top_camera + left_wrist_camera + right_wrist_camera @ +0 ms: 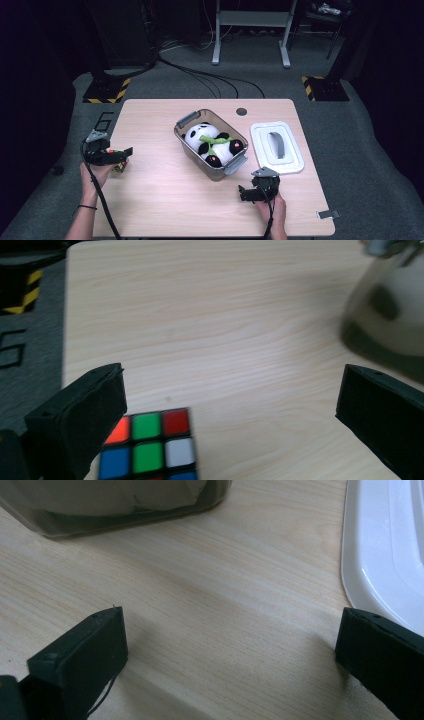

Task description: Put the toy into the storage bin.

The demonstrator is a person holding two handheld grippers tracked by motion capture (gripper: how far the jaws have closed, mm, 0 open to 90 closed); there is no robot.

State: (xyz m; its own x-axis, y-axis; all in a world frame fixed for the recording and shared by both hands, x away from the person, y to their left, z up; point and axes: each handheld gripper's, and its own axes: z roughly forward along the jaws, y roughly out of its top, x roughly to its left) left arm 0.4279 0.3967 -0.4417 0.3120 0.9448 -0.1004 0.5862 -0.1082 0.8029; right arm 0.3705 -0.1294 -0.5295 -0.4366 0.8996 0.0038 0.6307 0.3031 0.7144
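Note:
A Rubik's cube (120,166) lies near the table's left edge. My left gripper (122,157) hovers over it, open; in the left gripper view the cube (147,445) sits low between the jaws, close to the left one, with my gripper (232,390) spread wide and not touching it. A clear grey storage box (186,121) at mid-table holds a panda plush (212,144) with a green stalk. Its white lid (277,147) lies flat to the right. My right gripper (256,189) rests open near the front edge, just in front of the box and lid; nothing lies between its jaws (230,630).
The box's corner (115,510) and the lid's edge (370,555) are close ahead of the right gripper. A small metal clip (327,214) lies at the front right corner, and a round cable hole (241,111) sits near the far edge. Bare wood spans the front middle.

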